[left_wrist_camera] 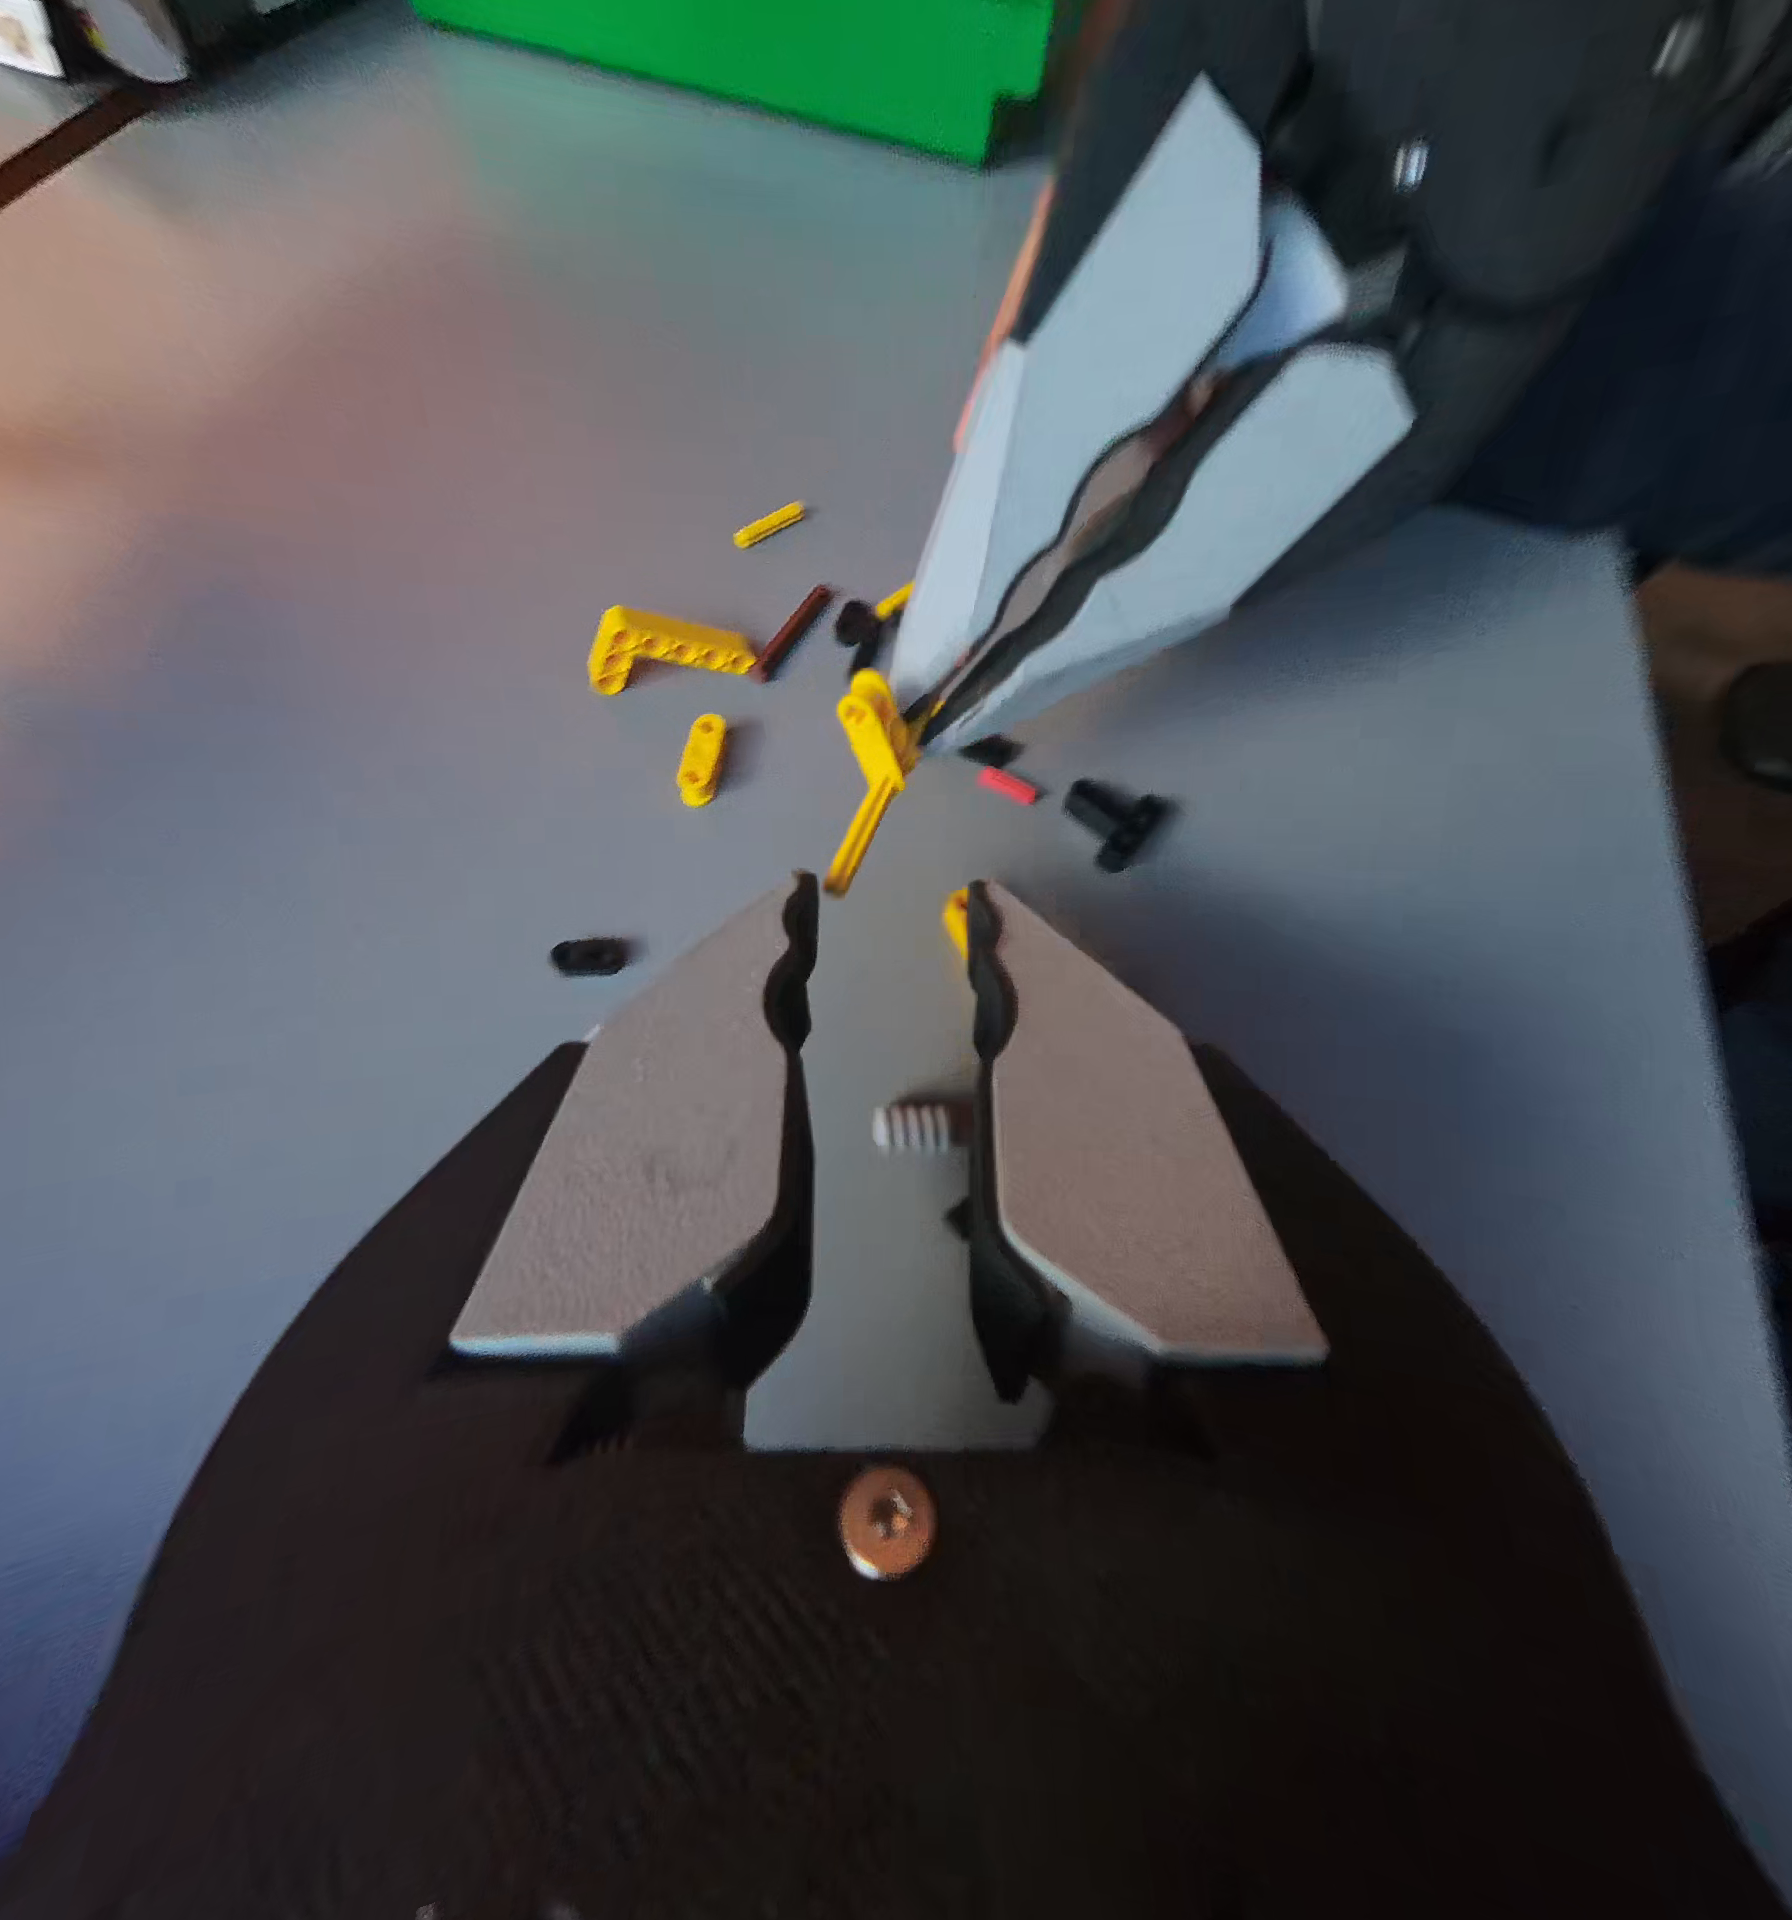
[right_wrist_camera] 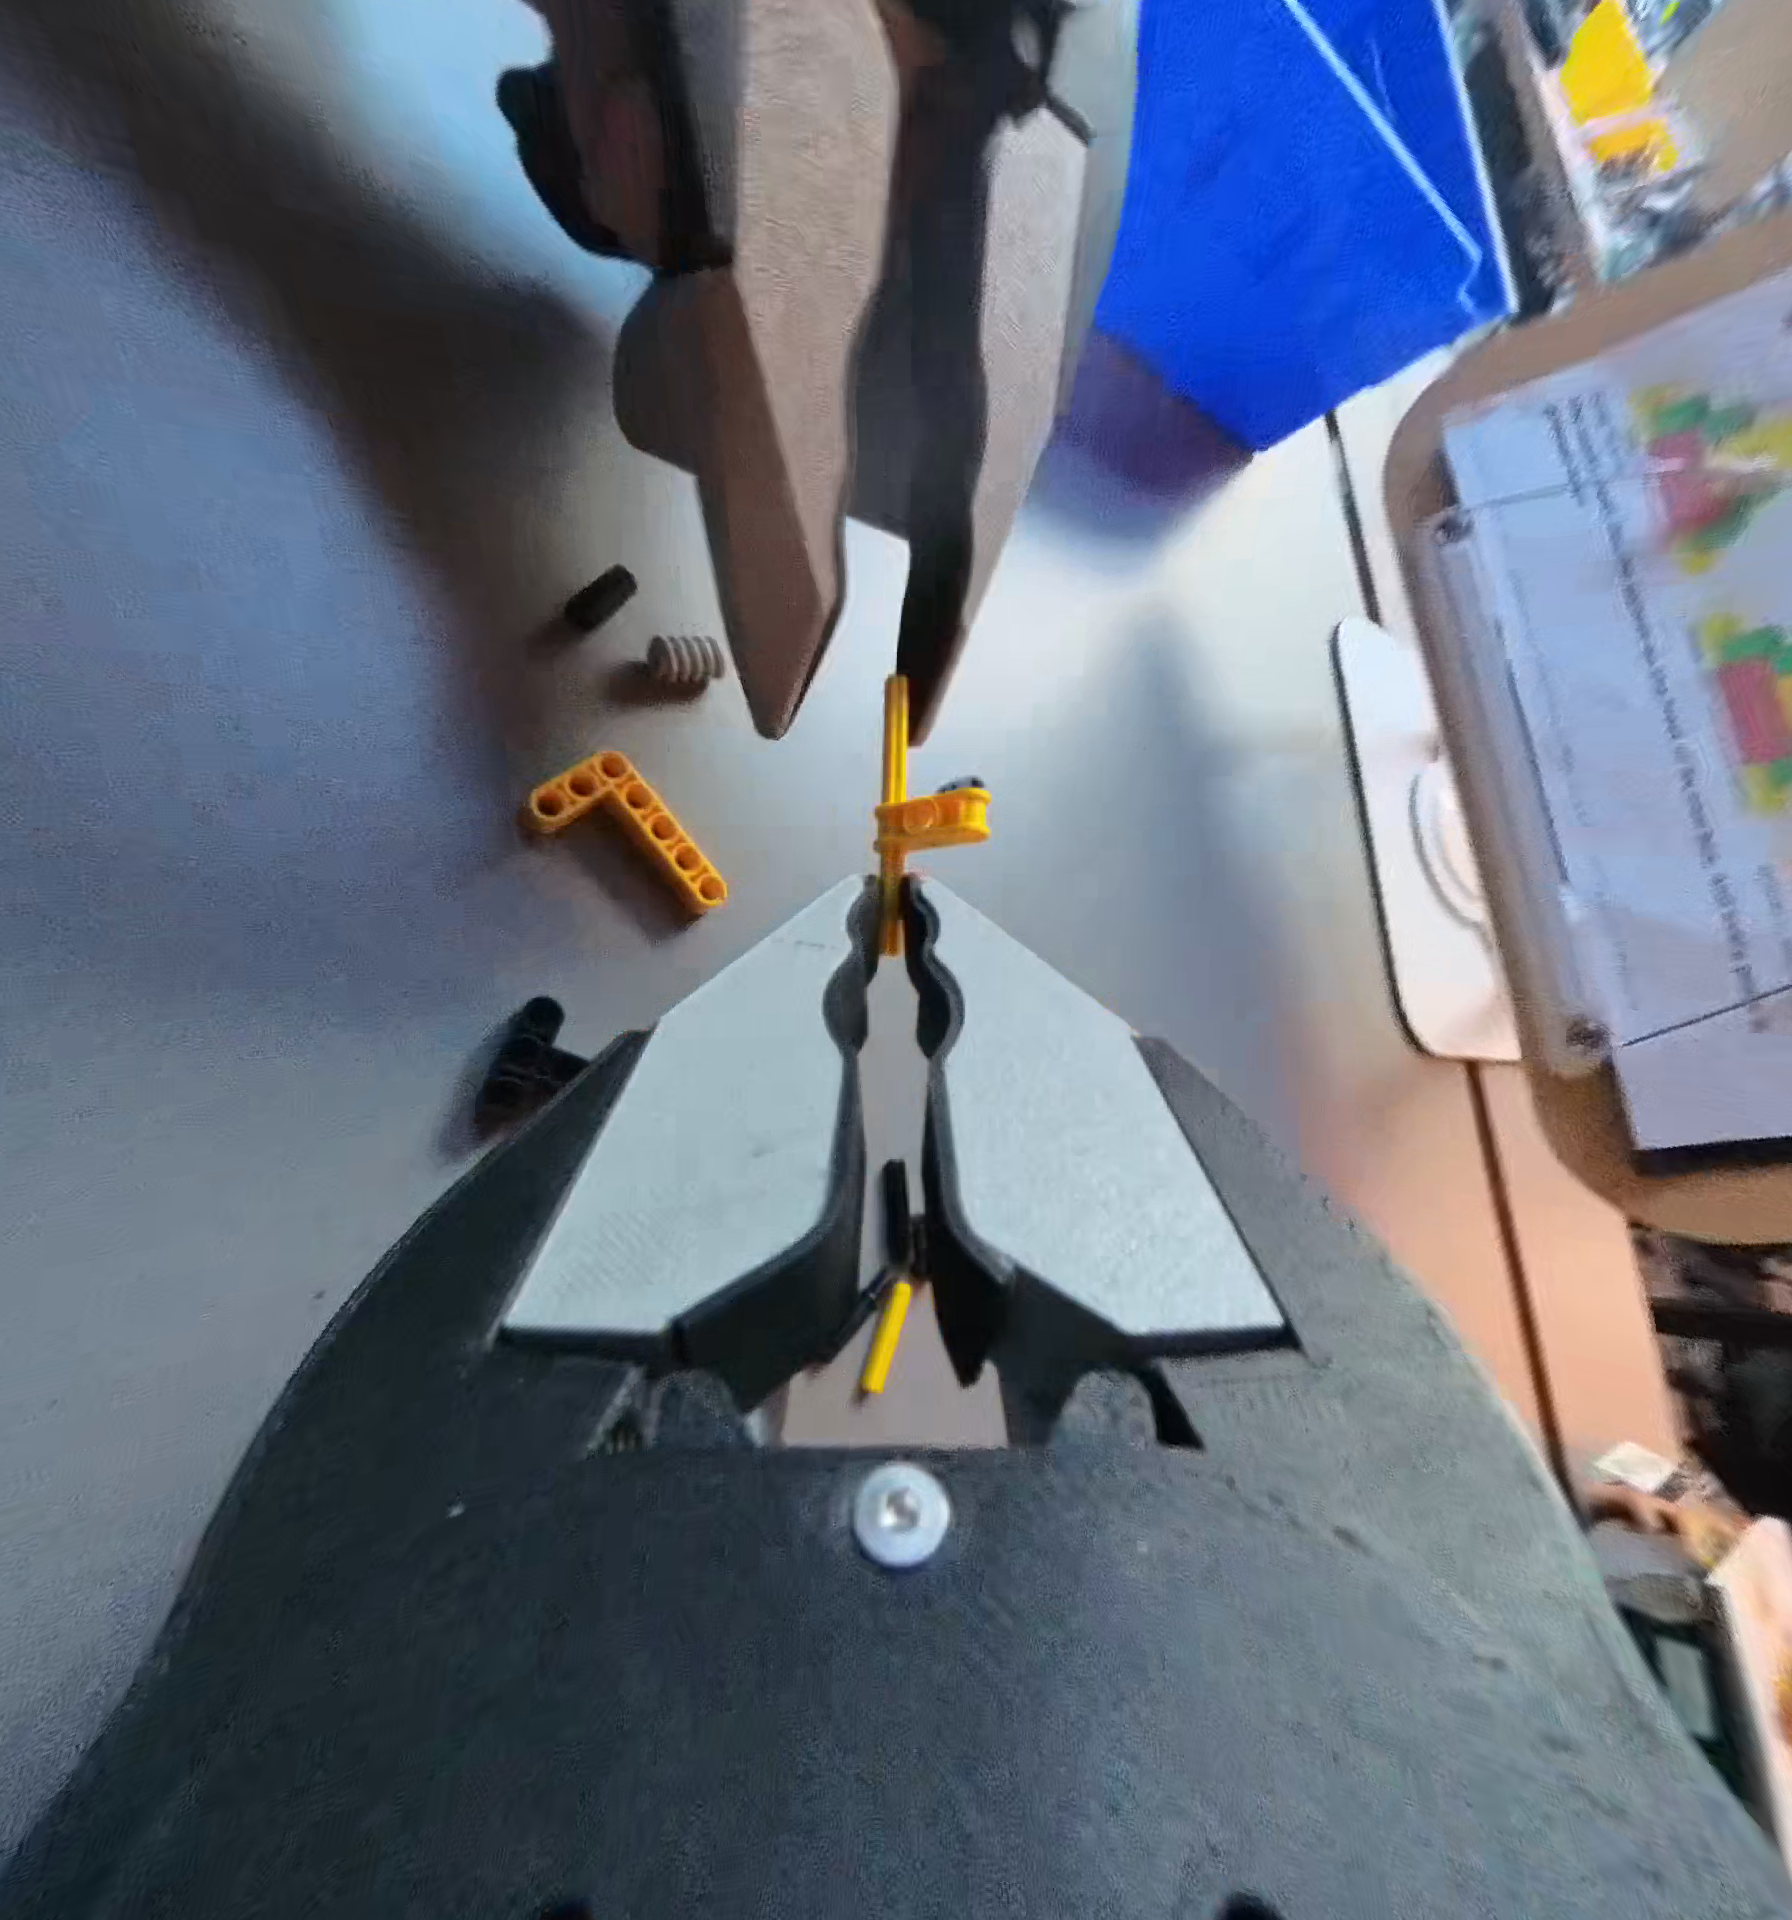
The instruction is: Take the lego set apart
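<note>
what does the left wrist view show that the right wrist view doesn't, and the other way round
Only the left wrist view: a green block at the table's far edge, a red pin, and a short yellow two-hole beam.

Only the right wrist view: a blue bin and an instruction sheet on a stand.

Both: the yellow axle piece pinched by the right gripper, the open left gripper, the yellow L-shaped beam, and the grey worm gear.

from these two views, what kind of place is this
Probably a workshop or lab bench set up for toy-brick building. A grey table holds loose yellow pieces, a framed instruction sheet stands beside it, and green and blue bins sit at the back.
</note>
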{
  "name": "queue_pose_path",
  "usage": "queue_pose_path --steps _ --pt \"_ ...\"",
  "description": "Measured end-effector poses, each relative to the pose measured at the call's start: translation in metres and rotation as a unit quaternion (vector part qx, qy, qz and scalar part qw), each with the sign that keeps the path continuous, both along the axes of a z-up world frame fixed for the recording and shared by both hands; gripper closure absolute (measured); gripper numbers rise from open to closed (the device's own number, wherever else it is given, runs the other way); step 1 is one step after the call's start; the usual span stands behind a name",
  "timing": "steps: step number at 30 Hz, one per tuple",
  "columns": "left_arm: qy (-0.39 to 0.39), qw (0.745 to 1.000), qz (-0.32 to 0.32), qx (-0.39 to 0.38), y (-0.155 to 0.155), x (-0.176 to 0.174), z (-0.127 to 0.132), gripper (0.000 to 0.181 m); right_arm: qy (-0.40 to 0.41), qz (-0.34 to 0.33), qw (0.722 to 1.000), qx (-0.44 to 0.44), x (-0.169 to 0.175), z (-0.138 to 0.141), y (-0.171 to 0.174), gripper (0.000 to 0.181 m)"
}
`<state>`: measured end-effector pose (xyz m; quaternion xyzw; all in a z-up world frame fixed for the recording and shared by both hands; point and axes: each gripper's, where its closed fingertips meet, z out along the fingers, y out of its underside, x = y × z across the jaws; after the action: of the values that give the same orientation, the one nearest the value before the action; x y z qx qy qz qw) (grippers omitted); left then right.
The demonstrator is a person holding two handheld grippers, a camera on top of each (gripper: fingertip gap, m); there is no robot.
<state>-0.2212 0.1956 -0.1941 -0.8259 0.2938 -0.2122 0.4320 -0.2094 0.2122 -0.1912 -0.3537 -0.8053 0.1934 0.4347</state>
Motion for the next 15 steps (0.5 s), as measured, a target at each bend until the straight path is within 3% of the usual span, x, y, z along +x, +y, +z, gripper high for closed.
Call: queue_pose_path --steps 4,8,15 --pt "-0.074 0.996 -0.036 -0.024 -0.007 0.012 0.009 0.151 0.02 0.04 0.997 0.062 0.001 -0.001 -0.02 0.181" --pt "-0.063 0.997 -0.048 -0.001 -0.009 0.016 0.012 0.175 0.04 0.042 0.993 0.104 0.0 0.003 -0.024 0.18" --pt "-0.087 0.995 -0.055 0.003 -0.009 0.023 0.016 0.176 0.048 0.043 0.991 0.113 0.0 0.004 -0.026 0.18"
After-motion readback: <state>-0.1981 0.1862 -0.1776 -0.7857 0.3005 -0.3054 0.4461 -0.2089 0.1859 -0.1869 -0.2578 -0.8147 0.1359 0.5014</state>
